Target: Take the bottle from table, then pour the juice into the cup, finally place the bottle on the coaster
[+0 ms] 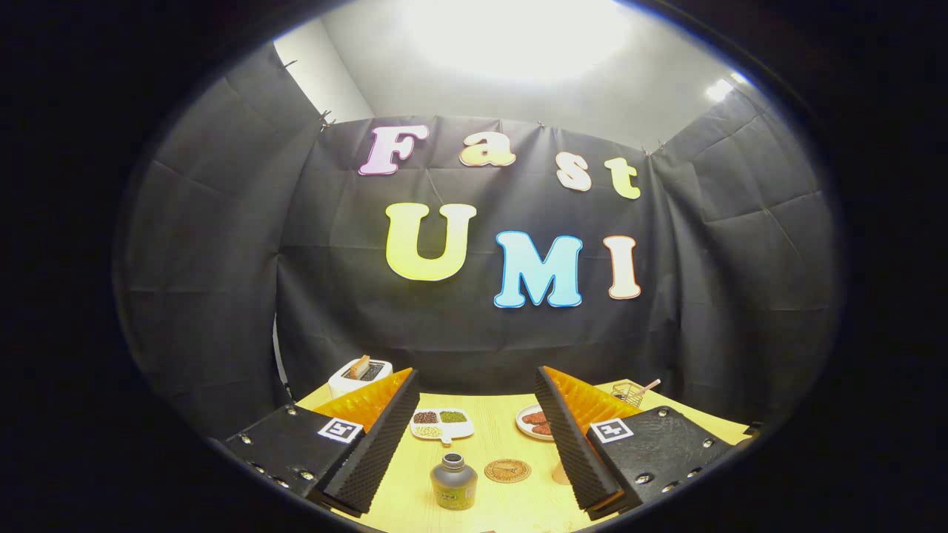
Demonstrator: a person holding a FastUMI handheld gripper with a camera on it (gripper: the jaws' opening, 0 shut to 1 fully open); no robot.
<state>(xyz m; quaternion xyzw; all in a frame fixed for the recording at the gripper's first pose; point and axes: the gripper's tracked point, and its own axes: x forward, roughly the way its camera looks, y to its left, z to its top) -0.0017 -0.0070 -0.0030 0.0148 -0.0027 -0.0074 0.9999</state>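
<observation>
I hold the tongs (474, 444) spread wide above the surface (489, 511), nothing between them. The bottle (453, 483) stands upright just ahead, between the two fingers and nearer the left one, its cap on. The coaster (507, 470) lies just beside it to the right, apart from it.

To take the bottle well, I judge I should come down and forward until the fingers flank its body below the shoulder, centre it, then close evenly so it does not tip or slide toward the coaster.

Beyond the bottle sits a divided dish (442, 425) with dark, green and pale grains in separate compartments. A plate (535, 423) holds reddish-brown pieces, partly hidden by the right finger. A toaster (359, 375) behind the left finger carries a slice. I cannot tell what is in the bottle.
</observation>
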